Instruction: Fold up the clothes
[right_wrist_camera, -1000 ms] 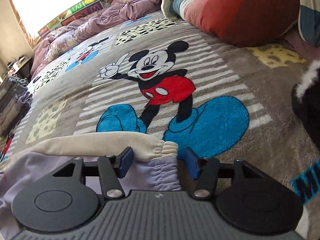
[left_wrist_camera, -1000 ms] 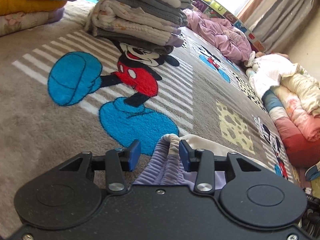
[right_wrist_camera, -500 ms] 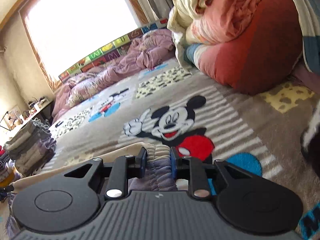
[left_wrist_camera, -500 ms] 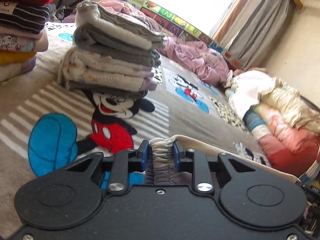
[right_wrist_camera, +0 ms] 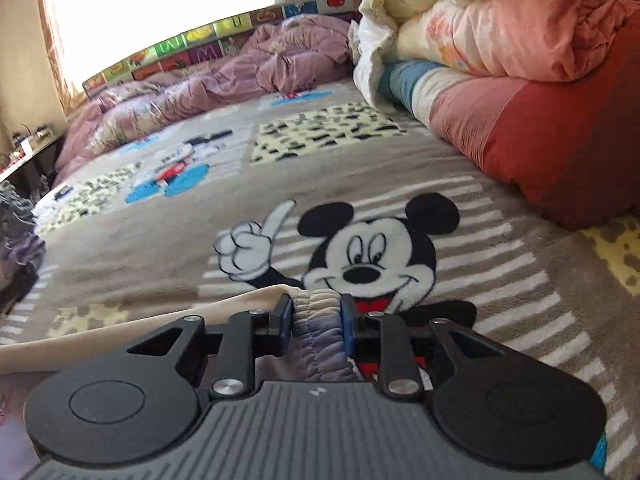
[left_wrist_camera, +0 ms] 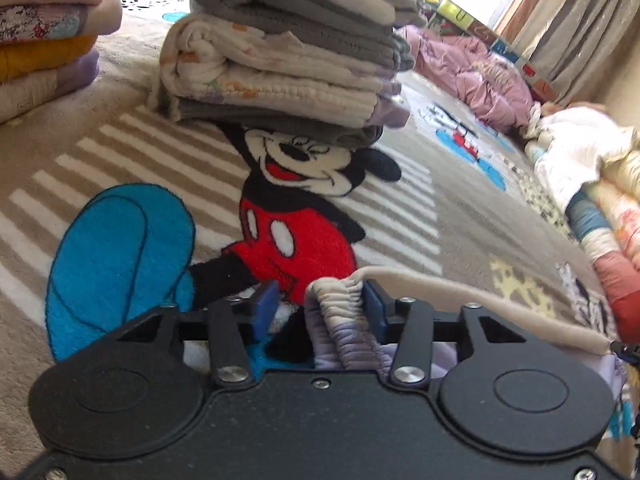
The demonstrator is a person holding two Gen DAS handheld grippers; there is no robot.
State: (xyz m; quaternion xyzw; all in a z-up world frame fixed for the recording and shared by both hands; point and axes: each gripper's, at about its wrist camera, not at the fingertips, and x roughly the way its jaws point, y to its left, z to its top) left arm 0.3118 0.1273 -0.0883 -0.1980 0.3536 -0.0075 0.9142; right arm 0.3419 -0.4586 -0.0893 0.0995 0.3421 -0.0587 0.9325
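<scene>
The right gripper (right_wrist_camera: 316, 318) has its fingers clamped on the gathered waistband (right_wrist_camera: 318, 304) of the lavender garment. The left gripper (left_wrist_camera: 316, 308) has just been opening; its fingers stand apart (waistband against one pad only). The garment lies on the Mickey blanket (left_wrist_camera: 132, 152), near the folded stack (left_wrist_camera: 280, 60).

Daylit; window (right_wrist_camera: 160, 12) blown out; fisheye-bent edges; slight blur.

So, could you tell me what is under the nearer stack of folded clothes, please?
The stack of folded clothes sits on the cartoon-mouse blanket, covering the top of the mouse's head. Whatever lies beneath its middle is hidden.
</scene>
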